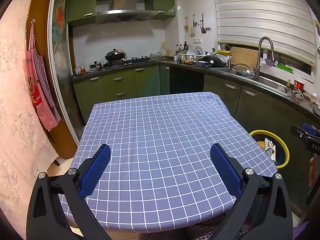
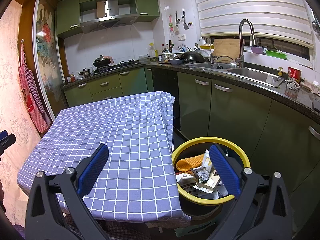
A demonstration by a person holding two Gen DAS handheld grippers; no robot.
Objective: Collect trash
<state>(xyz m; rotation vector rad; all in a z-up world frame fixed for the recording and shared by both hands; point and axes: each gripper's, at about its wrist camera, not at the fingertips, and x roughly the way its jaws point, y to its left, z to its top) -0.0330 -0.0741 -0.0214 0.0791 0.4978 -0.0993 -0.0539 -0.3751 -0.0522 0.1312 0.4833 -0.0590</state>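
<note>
The table (image 1: 160, 136), covered to every edge by a blue-grey checked tablecloth (image 2: 112, 132), carries nothing that either view can find; no wrapper or scrap lies on the cloth.

The left gripper (image 1: 160, 166) hangs above the near edge of the table, fingers spread wide, nothing between them. The right gripper (image 2: 159, 166) sits over the near right corner, also spread wide and empty, with its right finger over the mouth of the bin, a position consistent with a drop.

The trash is in the yellow-rimmed bin (image 2: 200, 140), which stands on the floor just beside the table's right edge, presumably placed there for a short carry from cloth to bin. Inside lie crumpled wrappers (image 2: 202, 174) and an orange ridged piece (image 2: 188, 162), possibly a sponge or mat; the fisheye view is too coarse to say which.

Judgement: collection from the table appears complete or close to it. The floor under the table is hidden by the cloth's overhang, so stray items there cannot be ruled out. The kitchen counter (image 2: 260, 88) beyond holds dishes and cookware, not evident trash.
</note>
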